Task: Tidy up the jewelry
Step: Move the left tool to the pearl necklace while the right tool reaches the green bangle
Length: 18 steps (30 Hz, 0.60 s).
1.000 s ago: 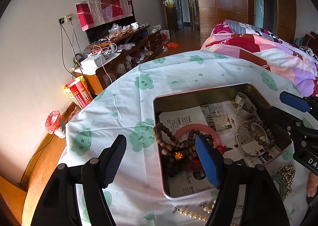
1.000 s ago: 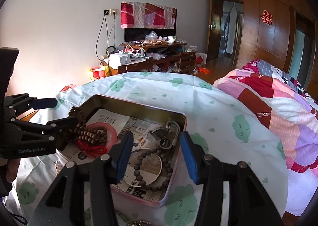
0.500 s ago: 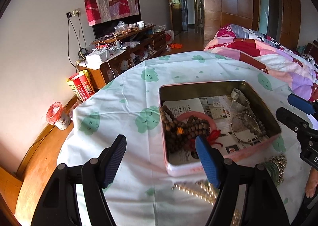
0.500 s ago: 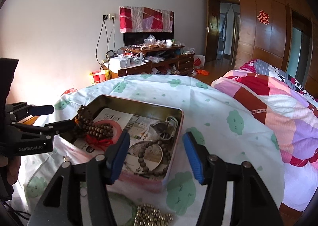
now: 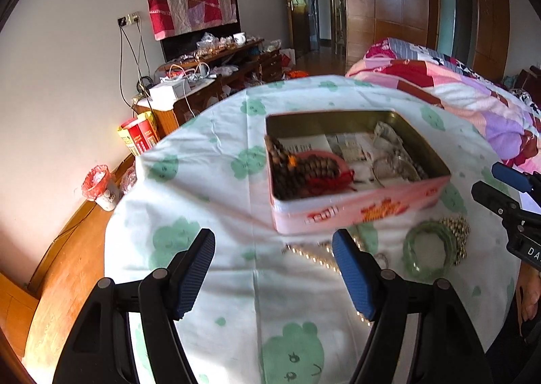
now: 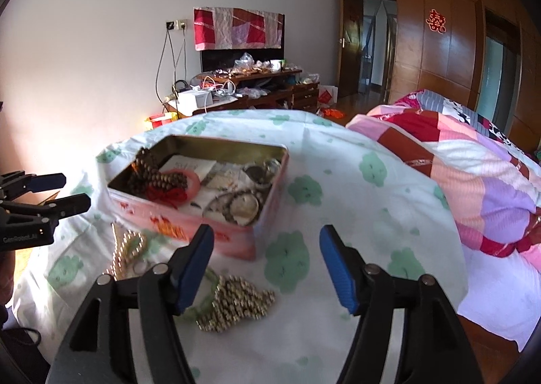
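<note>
Two grippers, left gripper [image 5: 274, 269] and right gripper [image 6: 267, 262], stand agape and empty, the right's jaws just widened, so the step is judged between placements: next, collect the green bangle [image 5: 427, 250] at 3 o'clock; pink tin [image 5: 358, 211], at 12, holds brown beads [image 5: 304, 171].
</note>
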Available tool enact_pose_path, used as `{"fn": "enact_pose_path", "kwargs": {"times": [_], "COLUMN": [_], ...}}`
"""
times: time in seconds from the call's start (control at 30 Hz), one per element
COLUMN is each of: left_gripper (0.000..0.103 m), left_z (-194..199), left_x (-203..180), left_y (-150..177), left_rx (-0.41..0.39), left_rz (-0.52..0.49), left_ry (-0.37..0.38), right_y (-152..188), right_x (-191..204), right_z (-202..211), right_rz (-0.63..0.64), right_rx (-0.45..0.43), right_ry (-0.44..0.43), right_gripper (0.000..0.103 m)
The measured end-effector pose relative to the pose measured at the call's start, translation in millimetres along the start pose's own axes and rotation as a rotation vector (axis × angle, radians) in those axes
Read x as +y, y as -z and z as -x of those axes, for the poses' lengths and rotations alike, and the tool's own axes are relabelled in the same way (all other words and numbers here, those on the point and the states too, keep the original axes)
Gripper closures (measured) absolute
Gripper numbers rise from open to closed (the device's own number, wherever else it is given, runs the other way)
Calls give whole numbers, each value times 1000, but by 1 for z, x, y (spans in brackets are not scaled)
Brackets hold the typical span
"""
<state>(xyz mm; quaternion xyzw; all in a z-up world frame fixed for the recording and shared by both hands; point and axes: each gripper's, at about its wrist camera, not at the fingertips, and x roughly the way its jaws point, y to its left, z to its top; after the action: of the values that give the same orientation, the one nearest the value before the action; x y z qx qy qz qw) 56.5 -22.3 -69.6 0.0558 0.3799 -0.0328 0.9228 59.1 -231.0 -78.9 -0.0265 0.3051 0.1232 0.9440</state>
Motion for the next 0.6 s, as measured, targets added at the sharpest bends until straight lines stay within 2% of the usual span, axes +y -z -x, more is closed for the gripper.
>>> {"fn": "enact_pose_path", "kwargs": {"times": [0.6], "left_gripper": [31], "left_z": [-30], "left_x": [-41], "left_y": [23], "left_rx": [121], "left_rz": [-90], "left_ry": [77], "right_y": [23], "right_x": [9], "right_z": [-9], "right_rz": [13], "right_rx": [56], "right_ry": [-8], "right_gripper": [33]}}
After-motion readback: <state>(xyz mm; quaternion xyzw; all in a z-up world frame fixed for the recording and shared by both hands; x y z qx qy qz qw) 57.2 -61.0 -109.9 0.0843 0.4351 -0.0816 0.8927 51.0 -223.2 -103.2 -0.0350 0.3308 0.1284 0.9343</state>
